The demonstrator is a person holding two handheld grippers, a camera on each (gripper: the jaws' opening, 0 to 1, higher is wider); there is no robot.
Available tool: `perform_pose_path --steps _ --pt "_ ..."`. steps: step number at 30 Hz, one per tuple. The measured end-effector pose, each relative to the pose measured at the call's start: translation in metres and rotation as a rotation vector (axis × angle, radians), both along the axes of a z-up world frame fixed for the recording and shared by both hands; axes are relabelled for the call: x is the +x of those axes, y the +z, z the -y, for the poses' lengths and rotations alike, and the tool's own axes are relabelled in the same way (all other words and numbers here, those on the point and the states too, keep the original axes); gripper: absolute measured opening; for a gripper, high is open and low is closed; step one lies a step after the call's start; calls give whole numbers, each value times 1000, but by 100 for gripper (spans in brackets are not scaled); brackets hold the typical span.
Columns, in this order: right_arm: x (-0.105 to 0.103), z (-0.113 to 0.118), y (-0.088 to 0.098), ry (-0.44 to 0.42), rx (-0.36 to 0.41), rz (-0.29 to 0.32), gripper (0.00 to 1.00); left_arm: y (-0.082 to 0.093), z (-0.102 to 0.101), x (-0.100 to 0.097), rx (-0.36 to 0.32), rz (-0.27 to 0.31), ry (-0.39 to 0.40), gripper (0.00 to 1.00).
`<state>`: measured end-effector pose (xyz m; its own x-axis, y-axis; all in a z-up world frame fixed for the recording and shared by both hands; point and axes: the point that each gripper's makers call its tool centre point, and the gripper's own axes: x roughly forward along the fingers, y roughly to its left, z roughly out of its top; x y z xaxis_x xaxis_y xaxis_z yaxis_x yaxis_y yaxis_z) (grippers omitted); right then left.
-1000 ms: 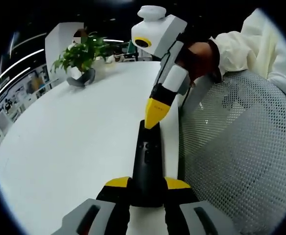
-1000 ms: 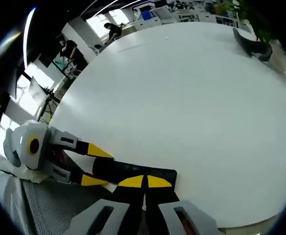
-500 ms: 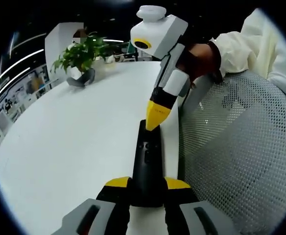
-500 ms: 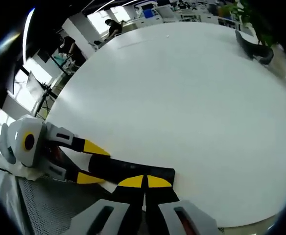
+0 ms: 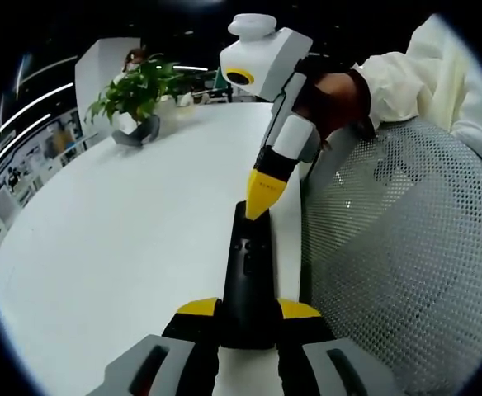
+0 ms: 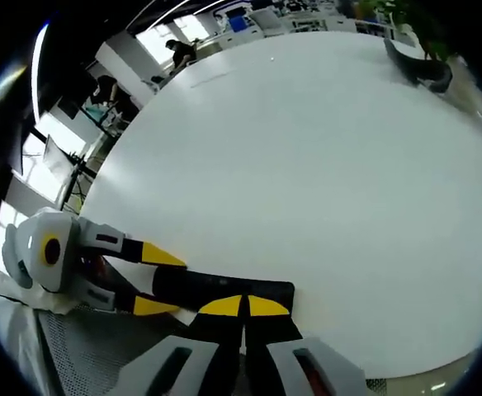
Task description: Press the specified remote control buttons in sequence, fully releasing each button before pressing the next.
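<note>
A black remote (image 5: 247,268) lies lengthwise near the white table's edge. My left gripper (image 5: 248,308) is shut on its near end, one yellow finger (image 5: 198,307) on each side. My right gripper (image 5: 257,202) comes down from the upper right with its jaws shut, and its yellow tip rests on the remote's far end. In the right gripper view my right gripper (image 6: 243,305) sits shut on top of the remote (image 6: 224,288). There the left gripper (image 6: 160,282) clamps the remote from the left.
A potted plant (image 5: 135,97) stands at the table's far side, and its pot (image 6: 414,68) appears at the upper right. A mesh chair back (image 5: 389,247) rises right beside the table edge. A gloved hand (image 5: 340,95) holds the right gripper. The white tabletop (image 6: 307,165) stretches wide ahead.
The right gripper's body has leaned slightly left while its tip stays on the remote's far end. The left gripper and the remote have not moved.
</note>
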<state>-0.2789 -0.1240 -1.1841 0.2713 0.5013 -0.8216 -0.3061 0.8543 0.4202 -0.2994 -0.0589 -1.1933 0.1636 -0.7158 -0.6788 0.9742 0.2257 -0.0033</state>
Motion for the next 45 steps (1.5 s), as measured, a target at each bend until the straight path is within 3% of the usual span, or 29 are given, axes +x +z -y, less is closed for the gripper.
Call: perform_pose_path --steps 12,25,33,45 --pt "-1 0 1 2 -16 14 0 0 -2 0 26 -8 12 25" --pt "-2 2 2 -59 57 -41 0 1 -2 -1 21 -5 -3 24" --pt "-1 1 3 -15 17 -6 0 1 0 -3 20 2 -22 24" --pt "-2 -11 5 14 76 -17 0 2 3 -7 10 9 -44 24"
